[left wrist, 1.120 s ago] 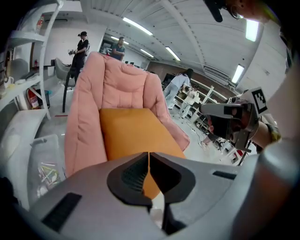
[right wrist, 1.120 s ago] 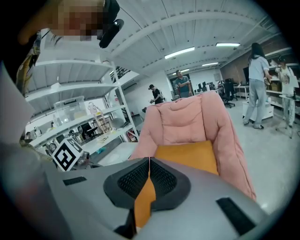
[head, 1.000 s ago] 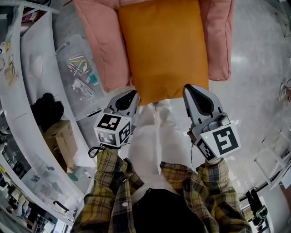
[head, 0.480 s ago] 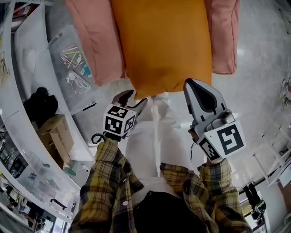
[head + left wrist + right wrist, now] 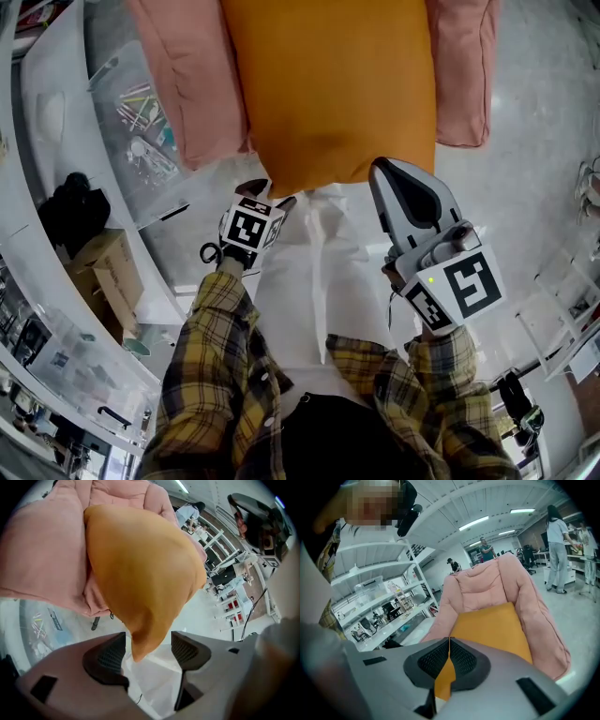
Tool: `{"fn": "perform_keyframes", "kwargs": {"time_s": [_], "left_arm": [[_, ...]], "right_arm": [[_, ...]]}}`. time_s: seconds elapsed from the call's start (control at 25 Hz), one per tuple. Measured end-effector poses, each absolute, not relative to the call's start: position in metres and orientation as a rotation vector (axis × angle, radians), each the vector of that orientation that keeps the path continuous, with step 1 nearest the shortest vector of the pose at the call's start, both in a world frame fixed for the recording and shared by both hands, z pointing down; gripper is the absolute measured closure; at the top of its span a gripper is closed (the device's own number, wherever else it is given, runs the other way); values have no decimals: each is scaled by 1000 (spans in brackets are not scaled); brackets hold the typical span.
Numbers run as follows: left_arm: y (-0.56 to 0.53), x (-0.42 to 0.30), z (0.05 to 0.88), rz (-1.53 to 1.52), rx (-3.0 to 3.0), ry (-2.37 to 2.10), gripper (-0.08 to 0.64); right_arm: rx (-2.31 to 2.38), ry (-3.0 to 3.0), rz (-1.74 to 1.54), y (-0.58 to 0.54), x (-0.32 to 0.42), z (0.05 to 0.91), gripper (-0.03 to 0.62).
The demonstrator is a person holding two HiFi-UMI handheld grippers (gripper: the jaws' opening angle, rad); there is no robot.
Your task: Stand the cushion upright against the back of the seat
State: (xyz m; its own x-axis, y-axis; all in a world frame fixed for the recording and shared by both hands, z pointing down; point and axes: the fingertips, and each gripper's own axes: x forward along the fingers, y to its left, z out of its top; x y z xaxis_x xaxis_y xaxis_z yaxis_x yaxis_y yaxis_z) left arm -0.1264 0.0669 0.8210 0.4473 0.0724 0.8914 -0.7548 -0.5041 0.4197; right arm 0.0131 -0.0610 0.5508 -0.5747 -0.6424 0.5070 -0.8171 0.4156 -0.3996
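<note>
Cushion [image 5: 337, 89] lies lengthwise on the pink seat [image 5: 192, 94], between its padded sides. The far end reaches toward the backrest and the near edge overhangs the front, just ahead of both my grippers. My right gripper [image 5: 380, 173] has its jaws closed on that near edge, and I see a fold of orange fabric pinched between the pads. My left gripper [image 5: 272, 195] has its jaws opening, and the cushion's near left corner hangs between the pads without being pressed.
</note>
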Motion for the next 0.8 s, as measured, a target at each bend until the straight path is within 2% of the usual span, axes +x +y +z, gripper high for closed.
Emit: {"fn": "perform_keyframes", "kwargs": {"time_s": [0.24,0.52,0.8], "left_arm": [[73,-124,841,1160,1735,-637,270],[69,-117,838,1145,1710,-688,414],[71,-116,817,1117,1701,-666,477]], "right_arm": [[1260,-2413,922,-60,12,555,572],[1265,-2415,943,-63,7,558,572],[1231,-2416,940,-57,7,555,572]]}}
